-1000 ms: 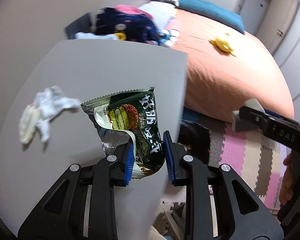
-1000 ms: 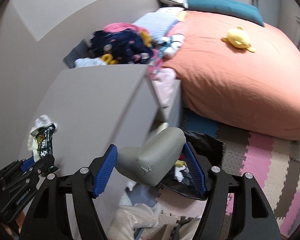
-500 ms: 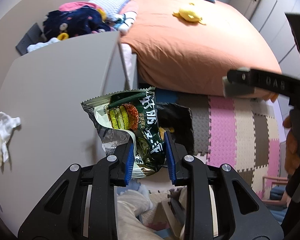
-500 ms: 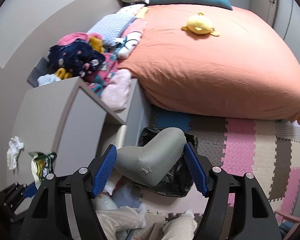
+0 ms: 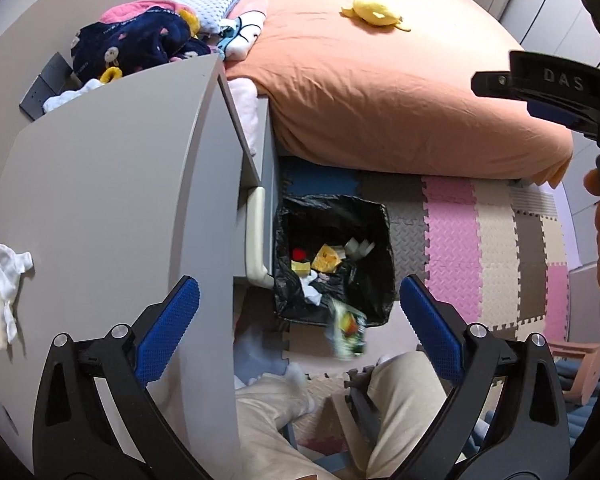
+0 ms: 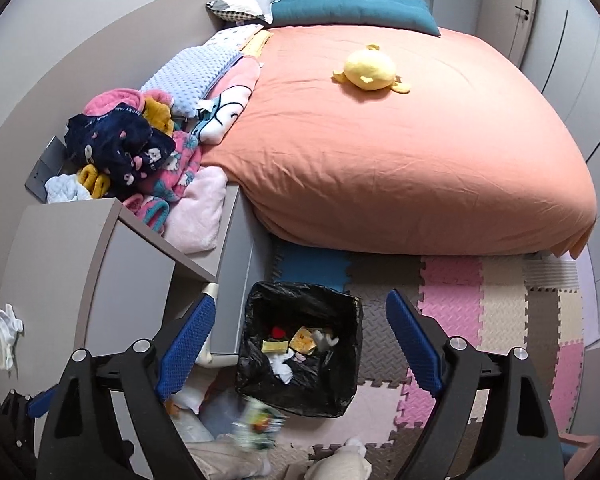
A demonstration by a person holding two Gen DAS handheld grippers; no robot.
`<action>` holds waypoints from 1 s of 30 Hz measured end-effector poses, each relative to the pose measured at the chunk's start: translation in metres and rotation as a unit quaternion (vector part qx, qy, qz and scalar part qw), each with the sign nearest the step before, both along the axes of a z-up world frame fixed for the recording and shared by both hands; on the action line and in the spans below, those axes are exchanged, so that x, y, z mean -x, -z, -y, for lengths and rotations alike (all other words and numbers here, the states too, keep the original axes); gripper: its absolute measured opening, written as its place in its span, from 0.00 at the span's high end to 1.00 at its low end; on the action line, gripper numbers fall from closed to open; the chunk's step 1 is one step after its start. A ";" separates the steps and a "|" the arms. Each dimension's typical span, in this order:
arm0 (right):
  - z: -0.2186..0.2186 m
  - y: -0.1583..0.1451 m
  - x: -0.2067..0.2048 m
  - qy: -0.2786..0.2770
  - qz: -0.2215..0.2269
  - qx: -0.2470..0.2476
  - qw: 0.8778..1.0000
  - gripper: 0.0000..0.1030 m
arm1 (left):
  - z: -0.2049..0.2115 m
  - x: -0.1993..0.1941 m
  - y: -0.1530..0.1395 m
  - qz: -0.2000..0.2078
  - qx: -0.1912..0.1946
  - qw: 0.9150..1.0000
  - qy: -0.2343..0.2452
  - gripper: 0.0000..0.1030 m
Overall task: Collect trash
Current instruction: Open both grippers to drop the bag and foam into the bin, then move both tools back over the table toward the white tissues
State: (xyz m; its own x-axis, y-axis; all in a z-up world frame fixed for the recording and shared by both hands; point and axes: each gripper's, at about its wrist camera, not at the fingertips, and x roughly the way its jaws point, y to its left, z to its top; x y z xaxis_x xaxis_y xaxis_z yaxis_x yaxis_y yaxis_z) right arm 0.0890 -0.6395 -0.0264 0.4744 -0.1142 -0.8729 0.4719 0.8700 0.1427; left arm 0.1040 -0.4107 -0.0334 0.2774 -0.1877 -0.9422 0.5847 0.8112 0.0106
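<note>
Right, drop step: both sets of tongs are hanging over the black-lined bin (image 6: pixel 300 344) with jaws spread wide, gripping nothing. Left gripper (image 5: pixel 300 332) and right gripper (image 6: pixel 300 344) are both released. The snack wrapper (image 5: pixel 346 330) is showing as a motion-blurred streak at the bin's near rim, so I can't tell whether it's landing inside or on the foam mat (image 6: pixel 452 312). Next move, my guess: check that, then be reaching for the crumpled white tissue (image 5: pixel 4 292) lying on the grey desk (image 5: pixel 100 200), well apart from the bin. Bin contents are too small to identify. My legs are blocking the floor below.
</note>
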 end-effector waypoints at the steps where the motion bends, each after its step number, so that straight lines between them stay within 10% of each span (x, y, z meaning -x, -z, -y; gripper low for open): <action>1: 0.000 0.000 0.001 0.000 0.000 0.002 1.000 0.15 | -0.002 0.000 -0.001 0.000 0.002 1.000 -0.001 0.06; 30: -0.104 -0.020 -0.020 -0.066 0.006 0.006 0.998 0.15 | -0.108 -0.011 -0.021 0.022 0.040 0.996 -0.079 0.06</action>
State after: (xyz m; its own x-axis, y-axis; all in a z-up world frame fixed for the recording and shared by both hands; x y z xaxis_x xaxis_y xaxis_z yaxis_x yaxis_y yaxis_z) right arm 0.1089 -0.5354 -0.0066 0.4972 -0.0602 -0.8656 0.3506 0.9265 0.1369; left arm 0.1145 -0.3028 -0.0124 0.3494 -0.2136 -0.9123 0.4507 0.8919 -0.0362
